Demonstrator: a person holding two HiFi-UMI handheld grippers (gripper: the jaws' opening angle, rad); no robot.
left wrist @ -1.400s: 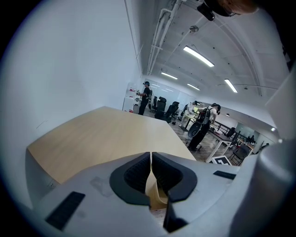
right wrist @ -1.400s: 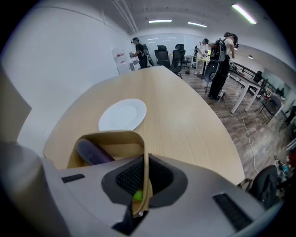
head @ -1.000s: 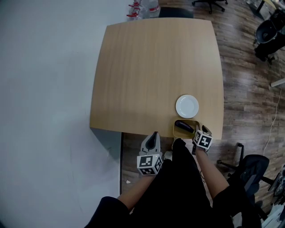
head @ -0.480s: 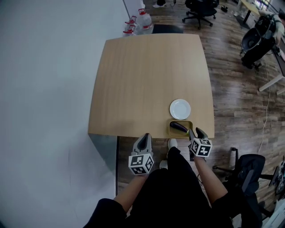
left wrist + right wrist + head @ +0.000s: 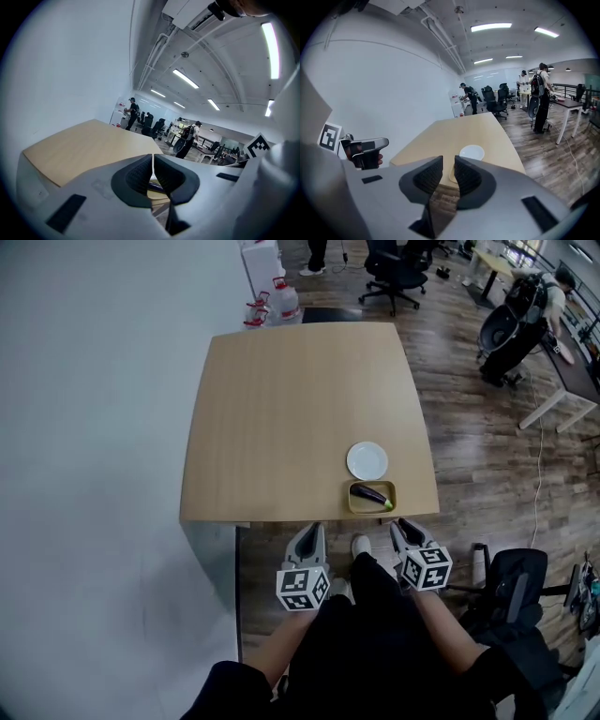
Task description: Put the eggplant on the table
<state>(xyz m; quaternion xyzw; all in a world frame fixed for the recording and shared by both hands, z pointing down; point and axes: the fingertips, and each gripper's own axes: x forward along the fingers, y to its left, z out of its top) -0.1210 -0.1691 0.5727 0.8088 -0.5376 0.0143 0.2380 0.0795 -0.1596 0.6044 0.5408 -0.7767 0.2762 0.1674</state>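
The dark purple eggplant (image 5: 370, 494) with a green stem lies in a small yellow tray (image 5: 385, 505) near the front right corner of the wooden table (image 5: 281, 418). Both grippers hang off the table's front edge, above the floor. My right gripper (image 5: 405, 529) (image 5: 448, 161) points toward the tray; its jaws are closing with a small gap and nothing between them. The left gripper (image 5: 307, 542) (image 5: 153, 161) is shut and empty. Between the right jaws a strip of the tray (image 5: 452, 176) shows.
A white plate (image 5: 367, 460) (image 5: 471, 152) sits just behind the tray. Water bottles (image 5: 272, 301) stand on the floor beyond the far edge. A black chair (image 5: 511, 582) is at my right. A white wall (image 5: 84, 474) runs along the left. People and office chairs are far back.
Both grippers have drawn back from the table's front edge and risen. The right gripper has left the tray, where it was beside the eggplant. The eggplant stays in the tray.
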